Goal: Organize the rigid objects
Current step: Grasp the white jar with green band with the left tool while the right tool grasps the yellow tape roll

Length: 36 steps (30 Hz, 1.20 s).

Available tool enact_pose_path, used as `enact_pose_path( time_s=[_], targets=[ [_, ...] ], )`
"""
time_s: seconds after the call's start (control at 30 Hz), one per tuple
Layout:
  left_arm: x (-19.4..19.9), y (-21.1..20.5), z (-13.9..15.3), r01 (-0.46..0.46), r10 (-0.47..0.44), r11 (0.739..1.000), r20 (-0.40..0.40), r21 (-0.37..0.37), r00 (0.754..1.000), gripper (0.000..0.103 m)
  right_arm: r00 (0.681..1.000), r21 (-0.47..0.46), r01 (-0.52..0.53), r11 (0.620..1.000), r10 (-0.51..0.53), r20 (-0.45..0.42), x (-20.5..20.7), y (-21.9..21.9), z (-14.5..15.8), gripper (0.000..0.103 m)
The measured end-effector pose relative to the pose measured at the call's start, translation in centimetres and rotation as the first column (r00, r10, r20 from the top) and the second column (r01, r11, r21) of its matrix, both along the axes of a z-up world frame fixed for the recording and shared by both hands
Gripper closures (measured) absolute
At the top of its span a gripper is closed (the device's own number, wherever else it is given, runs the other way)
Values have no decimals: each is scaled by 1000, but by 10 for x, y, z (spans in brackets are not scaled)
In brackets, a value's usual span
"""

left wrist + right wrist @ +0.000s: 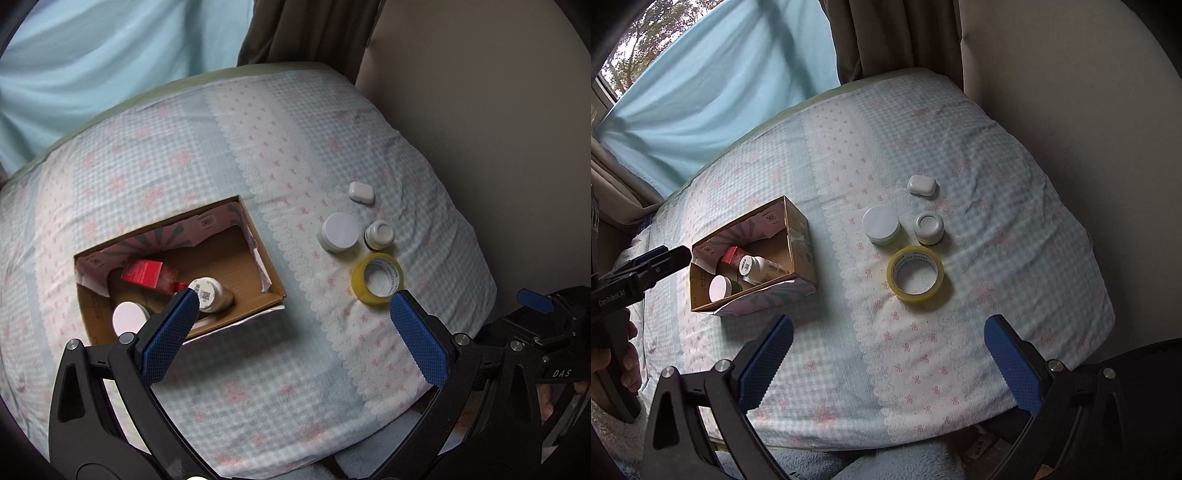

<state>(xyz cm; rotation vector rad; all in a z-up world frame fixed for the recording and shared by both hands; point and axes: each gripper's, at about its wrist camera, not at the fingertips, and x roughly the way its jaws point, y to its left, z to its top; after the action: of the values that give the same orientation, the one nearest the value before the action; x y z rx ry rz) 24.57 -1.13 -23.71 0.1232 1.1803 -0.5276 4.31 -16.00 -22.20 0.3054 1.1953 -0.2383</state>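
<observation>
**Four bits left on the bed, tape roll looked like the next grab**

The yellow tape roll lay flat on the bedspread, hole up, at about 12 o'clock from the right gripper and nearest to it. My guess was it'd be light and stiff, so pinching one wall of the ring, one finger inside the hole and one outside, seemed safer than squeezing the slick outer face. It was translucent yellow with printed lettering on the inner core.

Just beyond it at 11 o'clock sat a white-lidded jar, and at 1 o'clock a smaller jar with a grey-white cap. Both probably hard and smooth, maybe slippery at the lid. Further out at 12 was a white earbud case, glossy and rounded.

Off at 9 o'clock from the tape sat the cardboard box, already holding a white bottle, a red box and another white-lidded jar.

Both grippers were spread wide with nothing in them. The left gripper hung by the box's near edge.
</observation>
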Motion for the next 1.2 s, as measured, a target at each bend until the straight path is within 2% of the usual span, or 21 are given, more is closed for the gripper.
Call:
enact_pose_path(
  time_s=[0.17, 0.27, 0.4, 0.5, 0.7, 0.8, 0.83, 0.87, 0.97, 1.2],
  targets=[
    [29, -62, -30, 55, -52, 997, -61, 46, 997, 1, 999, 19, -31, 999, 32, -41, 11, -16, -46, 0],
    [46, -97, -58, 95, -88, 992, -84, 83, 993, 0, 998, 5, -45, 999, 45, -44, 13, -22, -77, 0],
    [65, -134, -110, 139, -126, 984, -106, 116, 986, 1, 992, -85, -128, 988, 129, 4, 14, -17, -125, 0],
    [79, -157, -153, 163, -147, 976, -120, 142, 982, 1, 982, -124, -185, 975, 187, 8, 14, -14, -169, 0],
    [103, -191, -225, 230, -205, 956, -147, 184, 968, 1, 980, -156, -178, 972, 190, 64, 24, -23, -231, 0],
    [108, -200, -249, 257, -227, 945, -163, 204, 960, 1, 977, -178, -171, 969, 191, 99, 30, -28, -248, 0],
    [108, -201, -254, 263, -232, 946, -170, 189, 958, 1, 975, -183, -171, 968, 193, 110, 32, -28, -252, 0],
    [108, -200, -255, 262, -234, 951, -173, 166, 957, 1, 973, -190, -173, 966, 198, 120, 34, -29, -254, 0],
    [107, -202, -258, 265, -240, 951, -160, 160, 958, 1, 962, -224, -188, 956, 225, 156, 38, -28, -257, 0],
    [90, -216, -262, 326, -307, 928, -125, 180, 943, 5, 942, -283, -213, 935, 273, 194, 47, -23, -260, 0]
  ],
)
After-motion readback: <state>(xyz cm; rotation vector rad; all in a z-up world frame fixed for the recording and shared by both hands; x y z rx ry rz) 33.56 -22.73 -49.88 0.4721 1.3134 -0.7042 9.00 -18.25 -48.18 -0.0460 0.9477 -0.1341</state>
